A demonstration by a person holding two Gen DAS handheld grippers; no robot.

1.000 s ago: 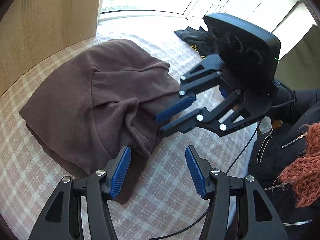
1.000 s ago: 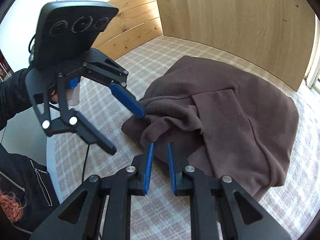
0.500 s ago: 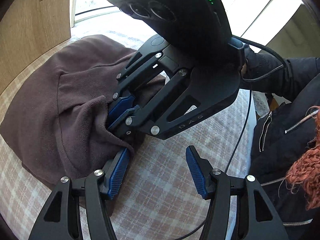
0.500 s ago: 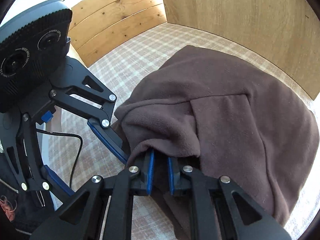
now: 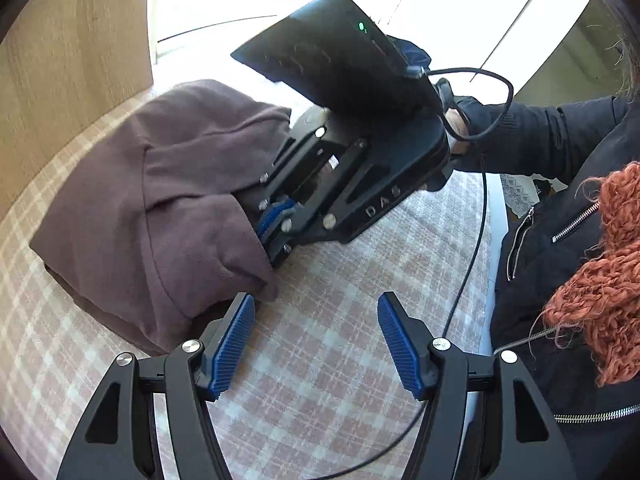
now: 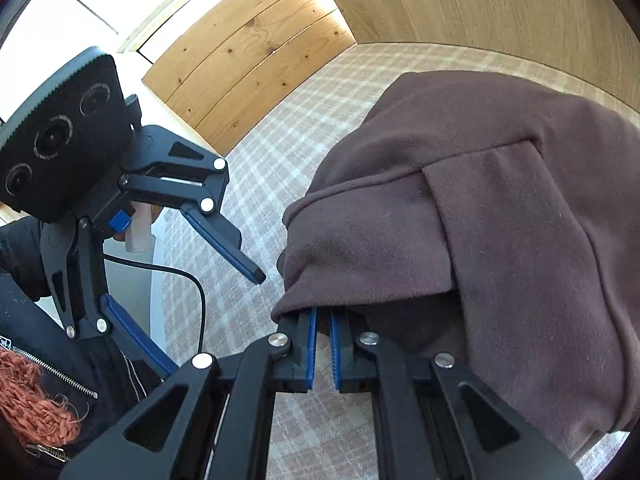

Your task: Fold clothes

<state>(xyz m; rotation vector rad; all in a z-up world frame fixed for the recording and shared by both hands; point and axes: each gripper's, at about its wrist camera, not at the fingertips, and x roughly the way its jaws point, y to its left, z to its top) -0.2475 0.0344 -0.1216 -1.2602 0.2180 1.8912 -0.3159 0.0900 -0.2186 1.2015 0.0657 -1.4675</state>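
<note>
A brown fleece garment (image 5: pixel 160 200) lies part-folded on a checked bedspread (image 5: pixel 340 360); it fills the right of the right wrist view (image 6: pixel 500 220). My right gripper (image 6: pixel 323 314) has its tips pushed under the near fold. Its jaws are closing to a narrow slit, with the cloth hiding the tips and seemingly caught between them. From the left wrist view the right gripper (image 5: pixel 272 224) is buried in that fold. My left gripper (image 5: pixel 316 340) hovers over the bedspread beside the garment's near corner, jaws opening, nothing between them. It also shows at the left as the left gripper (image 6: pixel 214 324).
Wooden panels (image 6: pixel 500 8) close off the far side of the bed, and a wooden panel (image 5: pixel 60 80) also shows beside a bright window. A person in a black zipped jacket (image 5: pixel 560 280) and orange scarf (image 5: pixel 600 280) stands at the bed's edge. A black cable (image 5: pixel 472 260) trails across the bedspread.
The right gripper came down and in, slid its tips under the garment's fold and narrowed its jaws. The left gripper's jaws widened a little, and the garment's corner bunched up.
</note>
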